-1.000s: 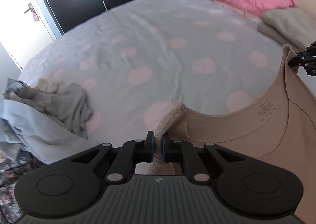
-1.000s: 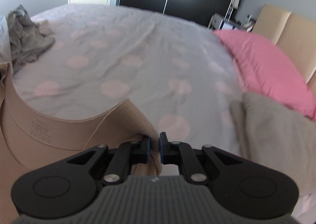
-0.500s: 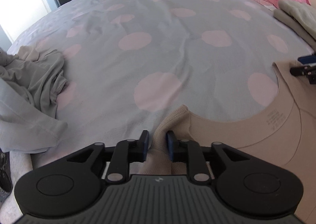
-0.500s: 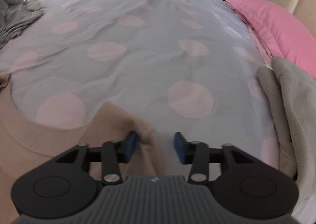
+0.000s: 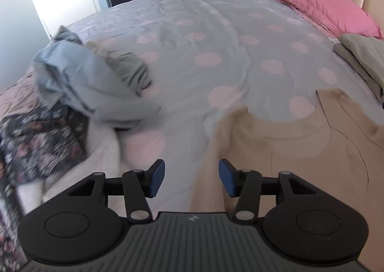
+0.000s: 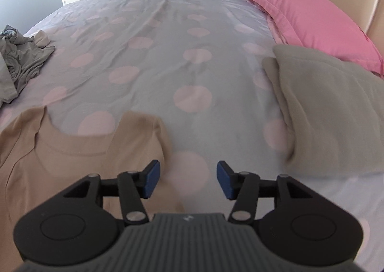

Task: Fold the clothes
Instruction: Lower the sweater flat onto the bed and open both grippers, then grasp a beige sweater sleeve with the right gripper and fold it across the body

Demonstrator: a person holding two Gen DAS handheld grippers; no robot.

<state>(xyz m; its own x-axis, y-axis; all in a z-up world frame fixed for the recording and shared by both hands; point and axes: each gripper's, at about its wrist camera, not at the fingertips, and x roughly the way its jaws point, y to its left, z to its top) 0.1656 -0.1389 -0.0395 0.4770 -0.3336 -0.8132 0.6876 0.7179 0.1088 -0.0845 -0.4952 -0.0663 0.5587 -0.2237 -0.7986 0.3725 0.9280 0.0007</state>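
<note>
A beige t-shirt lies flat on the spotted bedspread, its neckline facing the far side; it also shows in the right wrist view. My left gripper is open and empty, just above the shirt's left shoulder edge. My right gripper is open and empty, over the bedspread just right of the shirt's right shoulder.
A pile of unfolded grey and floral clothes lies at the left, also seen in the right wrist view. A folded grey-beige garment lies at the right beside a pink pillow. A headboard and dark wardrobe stand behind.
Both grippers opened and let go of the beige shirt's shoulders, then pulled back and up. The shirt now lies flat on the bed.
</note>
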